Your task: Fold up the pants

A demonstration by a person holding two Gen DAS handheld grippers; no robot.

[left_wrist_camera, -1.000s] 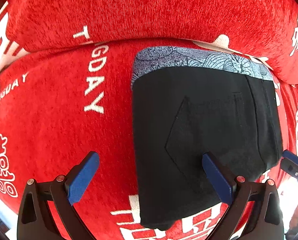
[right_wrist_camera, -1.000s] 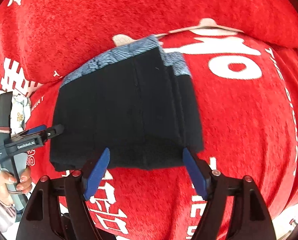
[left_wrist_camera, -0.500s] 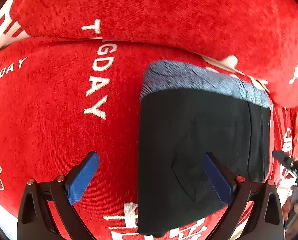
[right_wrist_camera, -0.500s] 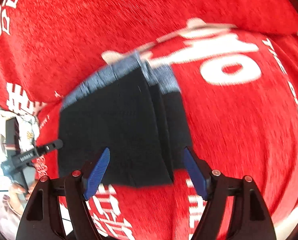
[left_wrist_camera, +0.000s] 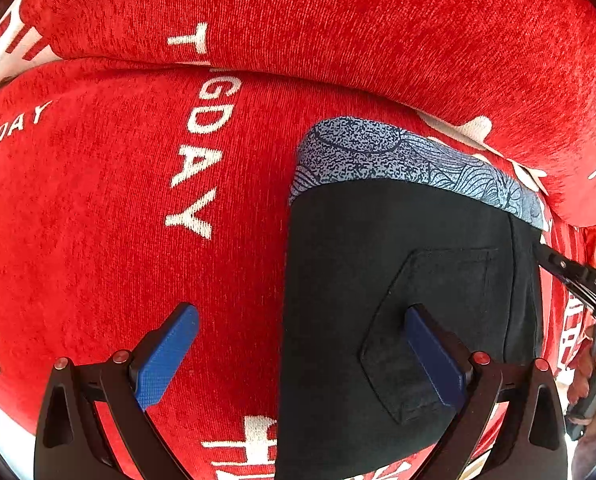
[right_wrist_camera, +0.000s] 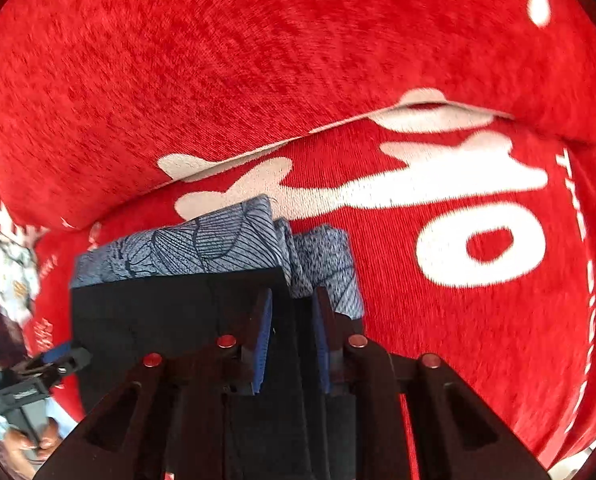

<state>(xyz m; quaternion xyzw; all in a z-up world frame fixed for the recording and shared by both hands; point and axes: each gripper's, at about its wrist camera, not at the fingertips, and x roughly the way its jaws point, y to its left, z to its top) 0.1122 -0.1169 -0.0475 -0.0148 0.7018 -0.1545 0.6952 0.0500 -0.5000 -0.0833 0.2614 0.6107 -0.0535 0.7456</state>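
The right gripper (right_wrist_camera: 292,336) pinches the folded black pants (right_wrist_camera: 170,320), its fingertips partly buried in cloth, while the left gripper (left_wrist_camera: 298,344) hovers spread wide, the pants' lower edge cut off.

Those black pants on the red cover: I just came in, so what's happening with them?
A person is folding the black pants with two handheld grippers. The pants lie folded on the red cover, patterned waistband at the far end. The right gripper is closed on their right edge; the left gripper hangs open over the left edge.
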